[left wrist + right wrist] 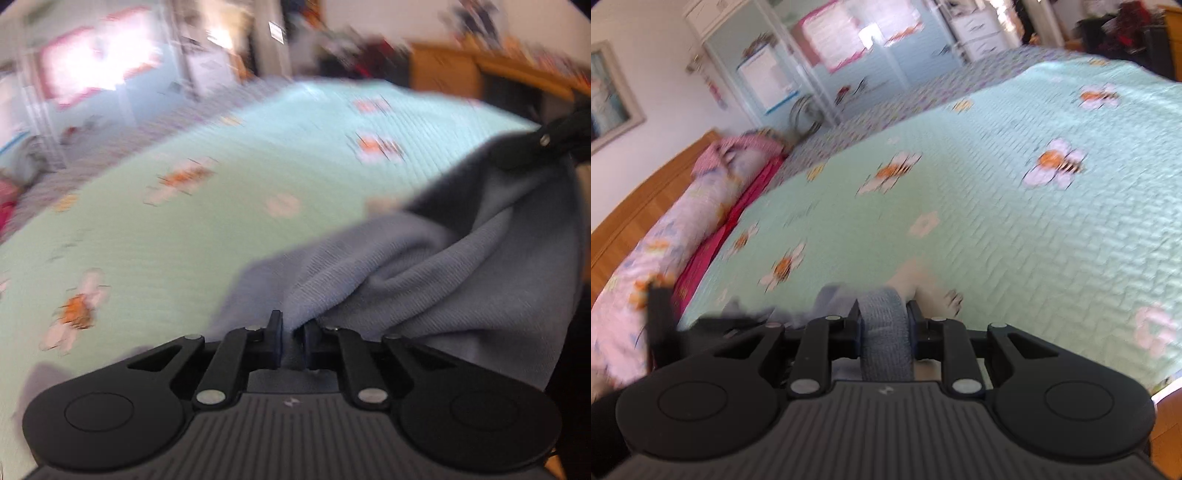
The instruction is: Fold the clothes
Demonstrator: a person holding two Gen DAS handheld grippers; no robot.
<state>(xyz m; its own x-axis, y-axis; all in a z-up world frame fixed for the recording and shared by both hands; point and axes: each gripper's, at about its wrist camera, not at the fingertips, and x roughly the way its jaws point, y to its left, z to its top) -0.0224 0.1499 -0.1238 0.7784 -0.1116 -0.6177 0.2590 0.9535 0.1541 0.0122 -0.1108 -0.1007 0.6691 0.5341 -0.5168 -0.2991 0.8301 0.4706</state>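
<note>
Nearest, the left gripper (293, 332) is pinched on the grey-blue garment (443, 266), while the right gripper (884, 321) clamps a bunched fold; it hangs above the bed's (1015, 236) near edge. Soft, light, floppy: best held by corners.

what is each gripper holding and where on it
Both hold the blue cloth: the left gripper pinches a bunched fold at its near edge, the right gripper a rolled edge.

Soft blue-grey ribbed knit cloth of the garment (461, 266), matt quilted mint bedspread (1015, 229) printed with bees, matt black plastic tongs (293, 334) with dull metal pins, smooth glossy wooden headboard (642, 206)
</note>
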